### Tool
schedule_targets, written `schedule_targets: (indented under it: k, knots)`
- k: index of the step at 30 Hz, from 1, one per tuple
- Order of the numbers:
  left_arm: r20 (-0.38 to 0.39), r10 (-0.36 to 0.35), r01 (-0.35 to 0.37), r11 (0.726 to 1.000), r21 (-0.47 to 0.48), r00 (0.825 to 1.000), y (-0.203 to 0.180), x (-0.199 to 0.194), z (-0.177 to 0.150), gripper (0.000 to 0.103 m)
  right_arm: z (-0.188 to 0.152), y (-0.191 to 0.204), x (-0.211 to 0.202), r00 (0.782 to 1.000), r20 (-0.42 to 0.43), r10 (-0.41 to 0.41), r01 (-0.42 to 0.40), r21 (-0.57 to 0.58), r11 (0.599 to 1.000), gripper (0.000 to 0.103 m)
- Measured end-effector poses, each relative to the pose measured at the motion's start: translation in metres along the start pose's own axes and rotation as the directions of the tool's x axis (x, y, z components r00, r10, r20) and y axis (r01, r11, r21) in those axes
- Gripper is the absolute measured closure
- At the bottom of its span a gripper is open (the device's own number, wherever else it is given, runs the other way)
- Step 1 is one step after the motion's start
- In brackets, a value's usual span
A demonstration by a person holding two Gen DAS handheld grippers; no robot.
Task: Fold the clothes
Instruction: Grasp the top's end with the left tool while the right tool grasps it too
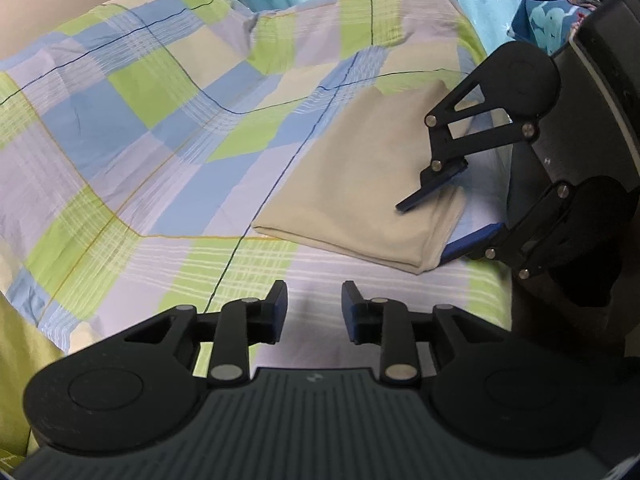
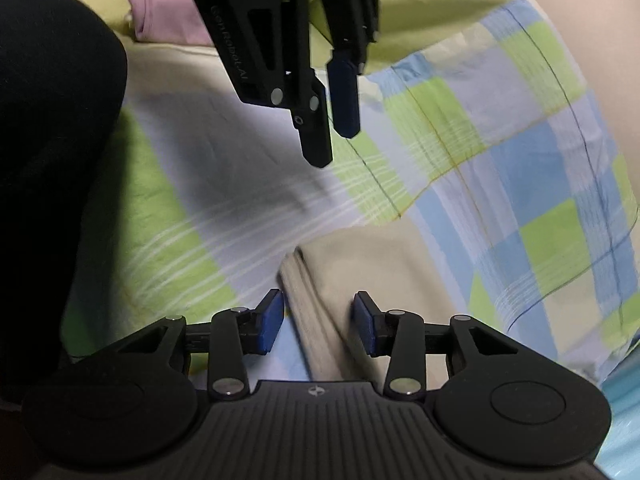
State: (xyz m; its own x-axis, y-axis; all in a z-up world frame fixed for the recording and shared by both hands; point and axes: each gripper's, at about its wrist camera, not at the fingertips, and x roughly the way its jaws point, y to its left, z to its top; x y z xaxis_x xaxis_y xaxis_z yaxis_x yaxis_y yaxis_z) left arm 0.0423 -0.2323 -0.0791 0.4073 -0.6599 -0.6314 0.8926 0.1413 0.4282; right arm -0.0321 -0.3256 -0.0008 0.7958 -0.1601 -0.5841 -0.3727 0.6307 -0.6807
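Lying folded into a neat rectangle, a beige cotton garment rests on the checked blue, green and lilac bedspread, right of centre in the left wrist view and low centre in the right wrist view. The right gripper, at the right edge of that frame, straddles the garment's near corner with both blue pads off the cloth, released. The left gripper, bottom centre, stands parted over bare bedspread, holding nothing. The fold looks finished and the release made. A folded lilac garment sits at the upper left of the right wrist view; the next move probably calls for lifting the beige bundle across to it.
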Motion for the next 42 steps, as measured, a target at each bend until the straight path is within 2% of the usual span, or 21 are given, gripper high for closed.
schedule_targets:
  k: [4, 6, 7, 13, 17, 19, 21, 24, 27, 28, 30, 32, 33, 34, 35, 36, 37, 38, 39, 41, 42]
  knots:
    - [0.006, 0.015, -0.015, 1.0, -0.016, 1.0, 0.006, 0.006, -0.002, 0.076, 0.007, 0.002, 0.01, 1.0, -0.002, -0.019, 0.019, -0.05, 0.999, 0.064]
    - [0.011, 0.028, -0.027, 1.0, -0.008, 1.0, 0.007, 0.006, -0.001, 0.075, 0.009, -0.001, 0.014, 1.0, 0.003, -0.014, 0.014, -0.062, 0.998, 0.076]
    - [0.013, 0.034, -0.034, 0.999, -0.004, 0.999, 0.007, 0.006, 0.0, 0.074, 0.009, -0.001, 0.011, 1.0, 0.007, 0.003, -0.002, -0.059, 0.998, 0.089]
    - [0.031, 0.025, -0.024, 0.999, -0.022, 0.999, 0.014, 0.008, 0.009, 0.072, -0.008, -0.014, -0.025, 0.994, 0.092, 0.054, -0.044, -0.116, 0.992, 0.092]
    - [0.025, -0.052, 0.055, 0.991, -0.122, 0.998, 0.023, 0.019, 0.02, 0.068, -0.039, -0.011, -0.064, 0.985, 0.115, 0.131, -0.093, -0.29, 0.953, 0.093]
    - [0.014, -0.115, 0.115, 0.97, -0.216, 0.993, 0.028, 0.03, 0.025, 0.068, -0.058, -0.006, -0.071, 0.985, 0.097, 0.14, -0.098, -0.355, 0.93, 0.093]
    - [0.012, -0.178, 0.173, 0.936, -0.307, 0.984, 0.032, 0.041, 0.029, 0.068, -0.073, -0.003, -0.071, 0.99, 0.07, 0.123, -0.09, -0.362, 0.928, 0.093]
    - [-0.003, -0.252, 0.232, 0.894, -0.384, 0.968, 0.036, 0.055, 0.035, 0.068, -0.082, 0.002, -0.07, 0.993, 0.06, 0.1, -0.075, -0.334, 0.94, 0.09]
    - [-0.069, -0.279, 0.235, 0.898, -0.372, 0.958, 0.034, 0.067, 0.04, 0.067, -0.088, 0.01, -0.075, 0.993, 0.057, 0.099, -0.077, -0.303, 0.95, 0.08]
    - [-0.09, -0.283, 0.233, 0.902, -0.363, 0.955, 0.033, 0.07, 0.041, 0.067, -0.083, 0.004, -0.071, 0.994, 0.05, 0.101, -0.084, -0.278, 0.957, 0.072]
    - [-0.124, -0.304, 0.245, 0.904, -0.351, 0.945, 0.035, 0.075, 0.044, 0.066, -0.085, 0.003, -0.08, 0.995, 0.029, 0.099, -0.091, -0.186, 0.978, 0.07]
    - [-0.153, -0.325, 0.259, 0.903, -0.342, 0.933, 0.037, 0.081, 0.047, 0.062, -0.087, -0.014, -0.084, 0.992, -0.016, 0.122, -0.122, 0.002, 0.993, 0.067]
    - [-0.167, -0.342, 0.27, 0.899, -0.346, 0.925, 0.039, 0.085, 0.048, 0.062, -0.09, -0.022, -0.086, 0.989, -0.038, 0.143, -0.138, 0.113, 0.984, 0.066]
    - [-0.178, -0.364, 0.286, 0.891, -0.353, 0.914, 0.041, 0.088, 0.049, 0.062, -0.094, -0.036, -0.086, 0.984, -0.052, 0.172, -0.152, 0.264, 0.952, 0.064]
    - [-0.183, -0.377, 0.297, 0.887, -0.353, 0.908, 0.042, 0.091, 0.05, 0.062, -0.099, -0.048, -0.088, 0.98, -0.042, 0.196, -0.163, 0.402, 0.901, 0.059]
    - [-0.188, -0.39, 0.308, 0.883, -0.353, 0.902, 0.043, 0.093, 0.051, 0.063, -0.107, -0.061, -0.089, 0.975, -0.012, 0.222, -0.177, 0.564, 0.807, 0.057]
    - [-0.19, -0.402, 0.323, 0.882, -0.342, 0.896, 0.043, 0.095, 0.052, 0.069, -0.115, -0.071, -0.089, 0.969, 0.024, 0.244, -0.195, 0.679, 0.708, 0.057]
    - [-0.191, -0.415, 0.341, 0.881, -0.327, 0.889, 0.041, 0.094, 0.053, 0.076, -0.125, -0.078, -0.089, 0.961, 0.078, 0.266, -0.223, 0.789, 0.572, 0.054]
    - [-0.197, -0.416, 0.345, 0.885, -0.313, 0.888, 0.04, 0.093, 0.056, 0.078, -0.134, -0.081, -0.087, 0.953, 0.129, 0.274, -0.245, 0.86, 0.448, 0.053]
    - [-0.203, -0.407, 0.344, 0.895, -0.283, 0.891, 0.035, 0.09, 0.058, 0.083, -0.153, -0.08, -0.08, 0.925, 0.26, 0.278, -0.313, 0.935, 0.168, 0.049]
    - [-0.201, -0.404, 0.343, 0.897, -0.279, 0.892, 0.035, 0.089, 0.058, 0.084, -0.16, -0.076, -0.075, 0.916, 0.3, 0.266, -0.326, 0.944, 0.058, 0.047]
